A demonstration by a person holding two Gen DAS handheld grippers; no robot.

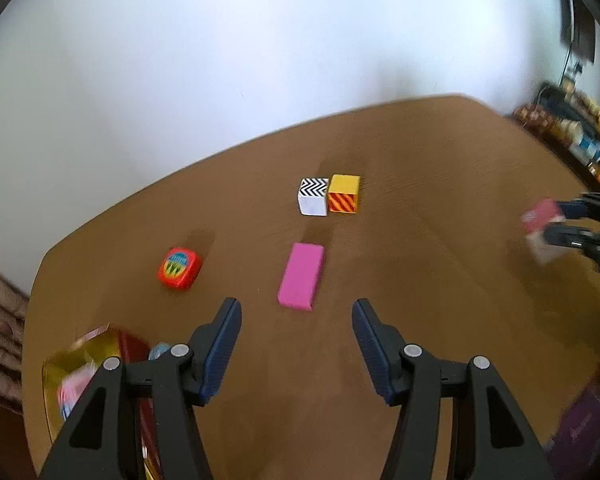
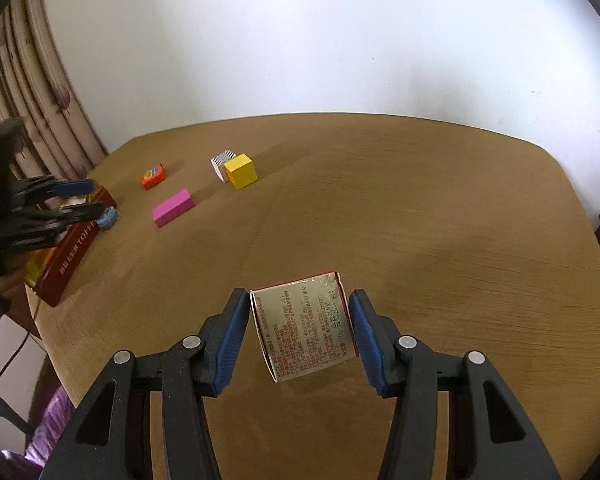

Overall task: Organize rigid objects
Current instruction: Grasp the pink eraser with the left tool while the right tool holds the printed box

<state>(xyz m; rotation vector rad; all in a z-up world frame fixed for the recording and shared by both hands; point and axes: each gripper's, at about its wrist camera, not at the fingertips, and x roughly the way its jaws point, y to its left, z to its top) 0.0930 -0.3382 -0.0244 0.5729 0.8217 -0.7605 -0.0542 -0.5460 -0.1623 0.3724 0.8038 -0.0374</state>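
My right gripper (image 2: pixel 299 300) is shut on a small printed carton (image 2: pixel 305 326), holding it tilted above the brown table (image 2: pixel 420 220). In the left wrist view that gripper (image 1: pixel 556 222) appears blurred at the far right with the carton (image 1: pixel 540 220). My left gripper (image 1: pixel 297 306) is open and holds nothing. A flat pink block (image 1: pixel 301 276) lies on the table just beyond its fingertips. Farther back a chevron-topped white cube (image 1: pixel 313 197) touches a yellow cube with orange stripes (image 1: pixel 344 194). A small red tin (image 1: pixel 179 268) sits to the left.
A red and gold open tin box (image 2: pixel 76 248) lies at the table's left edge under my left gripper (image 2: pixel 80 200), with a small blue object (image 2: pixel 108 218) beside it. Curtains (image 2: pixel 40 120) hang at left, a white wall stands behind, and a cluttered shelf (image 1: pixel 572 132) is far right.
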